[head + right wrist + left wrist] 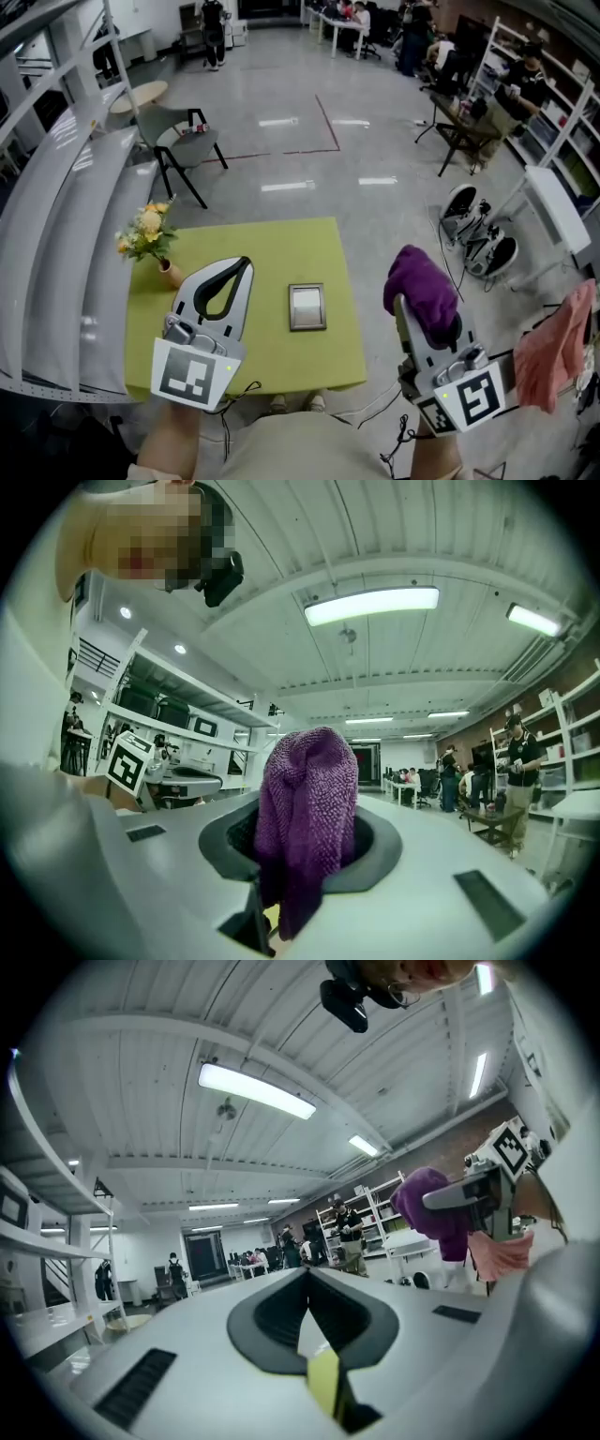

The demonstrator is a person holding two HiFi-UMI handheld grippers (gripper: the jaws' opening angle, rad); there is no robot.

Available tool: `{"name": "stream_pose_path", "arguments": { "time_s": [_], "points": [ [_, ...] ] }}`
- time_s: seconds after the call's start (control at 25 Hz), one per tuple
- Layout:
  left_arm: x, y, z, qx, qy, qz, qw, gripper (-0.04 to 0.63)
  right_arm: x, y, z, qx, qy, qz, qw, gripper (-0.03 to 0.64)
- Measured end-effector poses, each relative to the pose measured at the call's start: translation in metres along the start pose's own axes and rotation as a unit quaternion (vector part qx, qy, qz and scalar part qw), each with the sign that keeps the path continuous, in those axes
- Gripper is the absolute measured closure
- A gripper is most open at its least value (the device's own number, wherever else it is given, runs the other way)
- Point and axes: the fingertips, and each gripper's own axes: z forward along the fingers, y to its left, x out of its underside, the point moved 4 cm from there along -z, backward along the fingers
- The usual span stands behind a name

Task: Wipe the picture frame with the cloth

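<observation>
A small grey picture frame point(307, 307) lies flat in the middle of the green table point(281, 248). My left gripper point(242, 267) hovers over the table just left of the frame, raised and pointing up and away, jaws shut with nothing between them point(309, 1309). My right gripper point(405, 302) is off the table's right edge, above the floor, shut on a bunched purple cloth point(422, 289). In the right gripper view the cloth point(307, 803) fills the jaws and hangs over them. The left gripper view also catches the cloth point(433, 1206) held aloft.
A vase of yellow flowers point(150, 236) stands at the table's left edge. Metal shelving point(56, 216) runs along the left. A chair point(183, 142) stands beyond the table. A pink cloth point(553, 349) hangs at the right, near gear on the floor point(478, 234).
</observation>
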Motion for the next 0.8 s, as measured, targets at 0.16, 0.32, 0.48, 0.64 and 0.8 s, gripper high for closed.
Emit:
{"name": "stream_pose_path", "arguments": {
  "time_s": [0.16,0.32,0.48,0.64,0.8],
  "points": [
    [-0.006,-0.011,-0.01,0.005,-0.002,-0.004,1.0,0.589,-0.01,0.008,-0.012,-0.002,-0.019,-0.006,1.0,0.5],
    [-0.004,-0.023,-0.015,0.008,0.005,0.007,0.9999,0.589,-0.011,0.012,-0.023,-0.007,-0.024,-0.009,1.0,0.5],
    [0.005,-0.03,-0.017,0.013,0.011,-0.003,0.9999,0.589,0.007,0.018,-0.024,-0.013,0.005,-0.017,1.0,0.502],
    [0.021,-0.037,-0.02,0.018,0.022,-0.007,0.9996,0.589,0.034,0.025,-0.02,-0.022,0.036,-0.006,0.999,0.502],
    [0.033,-0.047,-0.017,0.025,0.039,-0.005,0.9989,0.589,0.052,0.026,-0.017,-0.037,0.059,0.007,0.998,0.502]
  ]
}}
